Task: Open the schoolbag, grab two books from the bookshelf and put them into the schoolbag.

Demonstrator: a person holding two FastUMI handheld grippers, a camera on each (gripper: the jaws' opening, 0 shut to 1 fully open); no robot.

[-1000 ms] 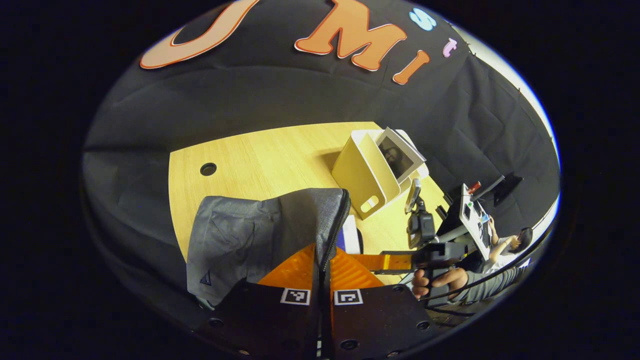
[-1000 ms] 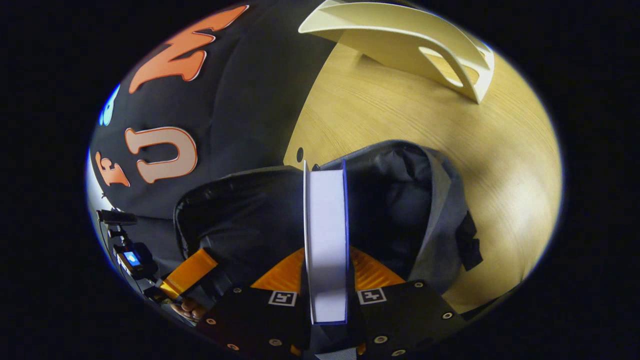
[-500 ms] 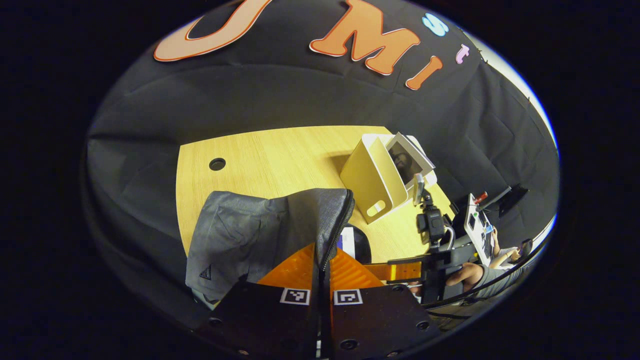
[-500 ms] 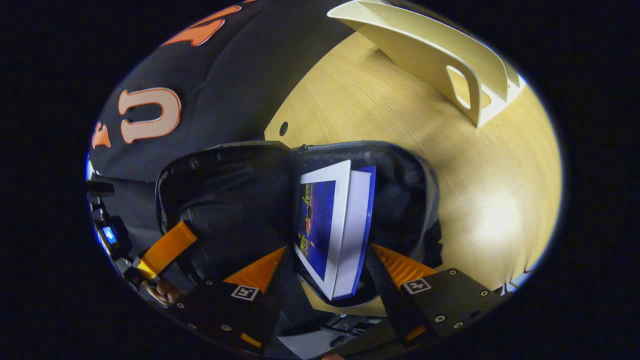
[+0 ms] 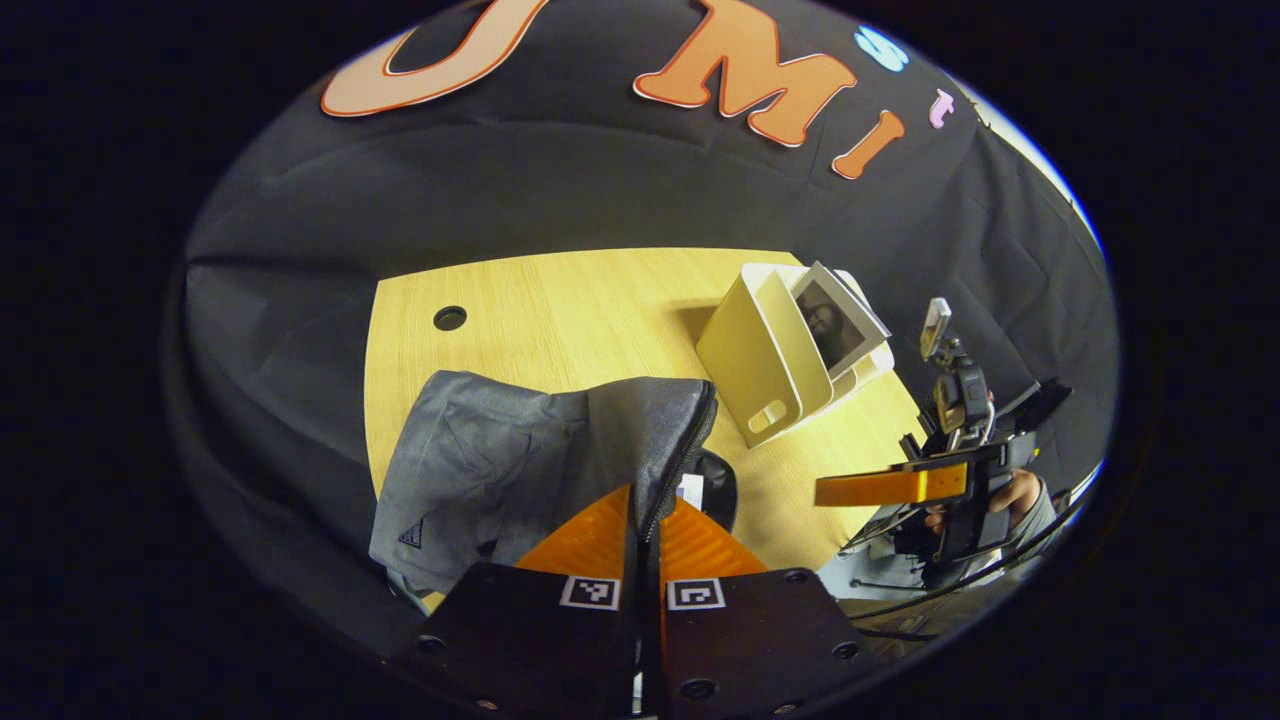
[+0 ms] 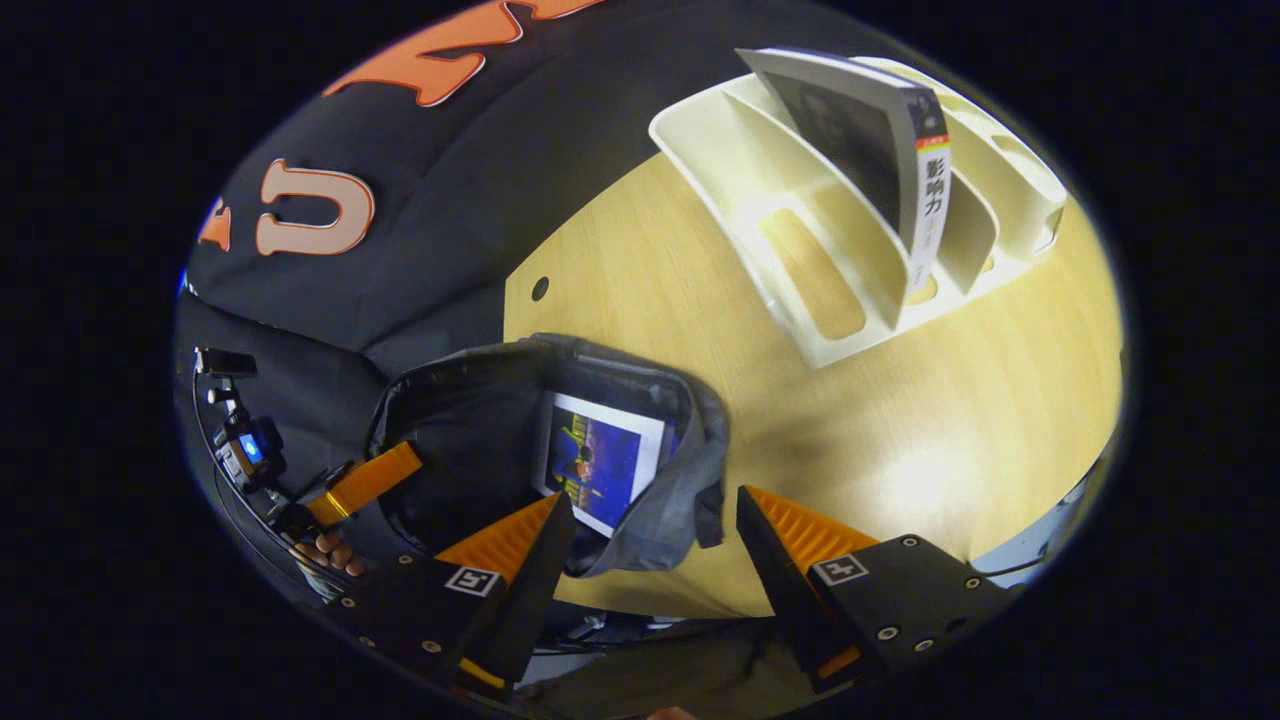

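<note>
The grey schoolbag [image 5: 520,450] lies on the wooden table [image 5: 560,300] with its mouth held open. My left gripper [image 5: 645,515] is shut on the bag's zipper edge [image 5: 680,455]. A blue-covered book [image 6: 597,460] lies inside the open schoolbag [image 6: 660,510]. My right gripper [image 6: 655,500] is open above the bag's mouth with nothing between its fingers; the right gripper [image 5: 890,488] also shows in the left gripper view, held by a hand. A second book [image 6: 870,140] leans in the cream bookshelf [image 6: 800,280]; the bookshelf [image 5: 760,360] stands right of the bag.
A round cable hole [image 5: 450,318] sits in the table's far left corner. The black cloth wall rises behind the table. The left gripper [image 6: 365,480] and a hand holding it show at the lower left of the right gripper view.
My right gripper let go of the blue book, which dropped into the schoolbag, then opened and pulled back up and away. The left gripper kept its hold on the zipper edge.
</note>
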